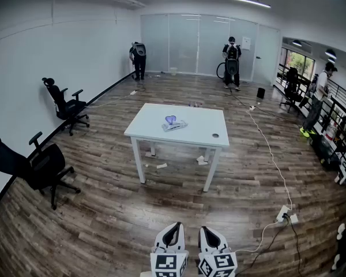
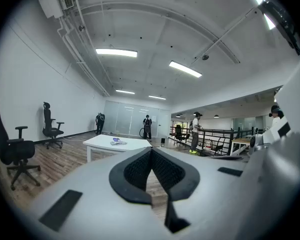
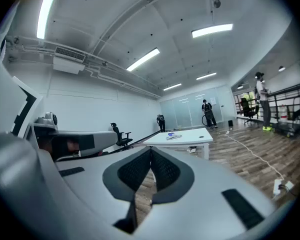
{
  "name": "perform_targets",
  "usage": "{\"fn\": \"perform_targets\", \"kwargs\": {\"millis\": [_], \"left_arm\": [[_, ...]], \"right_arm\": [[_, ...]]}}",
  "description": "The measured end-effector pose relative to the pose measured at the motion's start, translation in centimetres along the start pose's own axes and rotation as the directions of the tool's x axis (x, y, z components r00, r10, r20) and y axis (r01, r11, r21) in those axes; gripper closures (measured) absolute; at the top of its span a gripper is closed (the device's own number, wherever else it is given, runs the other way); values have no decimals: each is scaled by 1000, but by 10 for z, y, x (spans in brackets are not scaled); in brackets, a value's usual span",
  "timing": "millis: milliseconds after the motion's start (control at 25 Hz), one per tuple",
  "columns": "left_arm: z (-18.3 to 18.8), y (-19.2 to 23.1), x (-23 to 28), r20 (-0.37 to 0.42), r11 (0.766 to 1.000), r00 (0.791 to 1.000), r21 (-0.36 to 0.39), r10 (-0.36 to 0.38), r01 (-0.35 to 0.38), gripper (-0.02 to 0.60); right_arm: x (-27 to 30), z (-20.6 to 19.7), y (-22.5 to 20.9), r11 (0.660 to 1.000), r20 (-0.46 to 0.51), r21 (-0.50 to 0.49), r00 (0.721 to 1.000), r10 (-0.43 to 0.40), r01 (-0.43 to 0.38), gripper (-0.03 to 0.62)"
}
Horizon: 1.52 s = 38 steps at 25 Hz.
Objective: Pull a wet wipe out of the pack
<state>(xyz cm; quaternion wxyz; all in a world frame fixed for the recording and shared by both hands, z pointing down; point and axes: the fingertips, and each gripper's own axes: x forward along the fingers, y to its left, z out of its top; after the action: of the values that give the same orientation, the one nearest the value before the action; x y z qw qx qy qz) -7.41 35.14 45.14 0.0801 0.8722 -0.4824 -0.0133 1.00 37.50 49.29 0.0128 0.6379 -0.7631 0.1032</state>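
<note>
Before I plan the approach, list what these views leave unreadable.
- Wet wipe pack: far off, too small in all three views to tell whether a wipe sticks out.
- Small dark round thing on the table: head view, too small to identify.
- White scraps under the table: head view, too small to name.
- Left gripper and right gripper: bodies and hands cut off by the head view's bottom edge.

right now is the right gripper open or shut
Shut. In the right gripper view, the jaws of the right gripper meet at their tips, and nothing is between them.
</note>
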Motion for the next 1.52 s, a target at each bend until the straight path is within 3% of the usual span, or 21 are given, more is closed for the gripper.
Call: {"fn": "perform_targets", "kwargs": {"millis": [760,1240,1520], "left_arm": [[-3,24,-25,-10,1000,1000,-3,-23,23,583],[-8,36,-27,57,1000,998,-5,-9,9,582],[-2,35,-20,47,1000,999,-2,-22,22,582]], "right_arm": [[5,-15,38,1000,-49,-2,999,7,-7,585],[11,-9,48,999,-28,-27,999,32,-33,585],[17,-8,43,1000,-26,-18,999,25,-26,585]]}}
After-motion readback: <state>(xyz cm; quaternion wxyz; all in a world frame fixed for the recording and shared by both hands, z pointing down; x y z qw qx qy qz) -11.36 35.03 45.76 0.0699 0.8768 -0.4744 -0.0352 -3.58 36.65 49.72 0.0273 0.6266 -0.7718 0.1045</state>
